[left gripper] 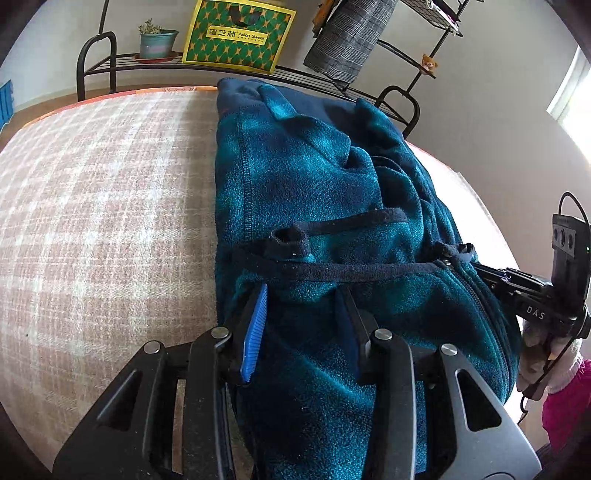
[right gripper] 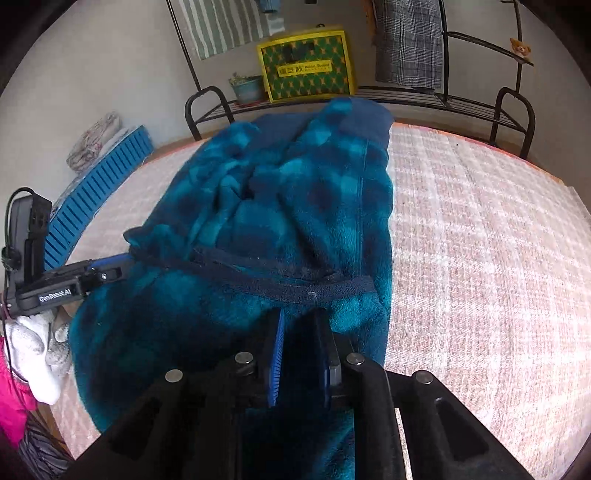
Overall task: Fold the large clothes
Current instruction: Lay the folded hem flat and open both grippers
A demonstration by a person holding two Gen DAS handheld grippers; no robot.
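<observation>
A lived-in home, likely a bedroom: ahead of the tongs a bed with a pink checked cover (left gripper: 103,192) meets a black metal rack (right gripper: 369,96). On it stand a potted plant (left gripper: 157,40) and a green-and-yellow gift bag (left gripper: 238,33), with a grey checked garment (right gripper: 408,40) hanging above.

A bed (left gripper: 103,192) covered in a pink-and-white checked blanket (right gripper: 480,229) carried a teal-and-navy plaid fleece garment (left gripper: 314,177), which lay directly on it in a long folded heap stretching away from both grippers toward the far edge. Bare blanket spread to the left of the left gripper (left gripper: 303,325) and to the right of the right gripper (right gripper: 299,347). A dark navy trimmed hem (right gripper: 295,284) crossed the fleece just ahead of the fingertips.
</observation>
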